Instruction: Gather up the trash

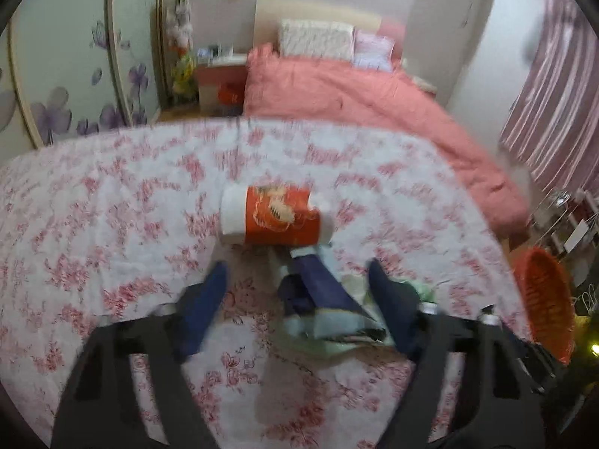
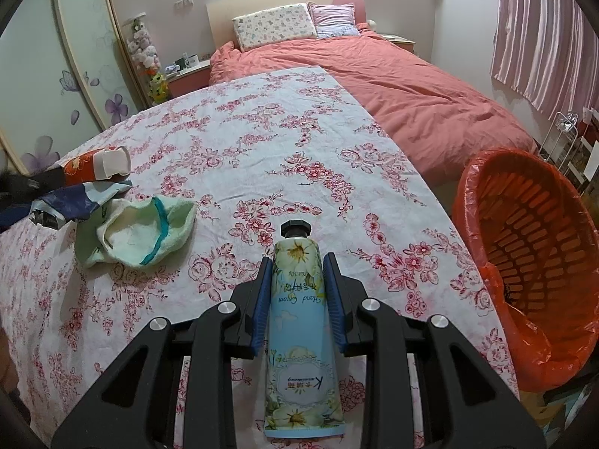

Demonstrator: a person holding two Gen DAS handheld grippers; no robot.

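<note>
Floral tablecloth (image 2: 262, 142) under hand-cream tube (image 2: 299, 321), cap pointing away, lengthwise, clamped in right hand-held gripper (image 2: 297, 262)

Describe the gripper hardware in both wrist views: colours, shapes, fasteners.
The left gripper and the right gripper look identical: black angular linkage arms with triangular cutouts, round silver pivot fasteners, and blue pads on the fingers. No cables, markings, sleeves or hands visible.

On the tabletop (image 2: 262, 131), cup (image 2: 97, 164) far left, wrapper (image 2: 75, 202) just nearer, cloth (image 2: 142, 232) right of it. Basket (image 2: 531, 247) off the right edge; bed (image 2: 393, 86) beyond.
</note>
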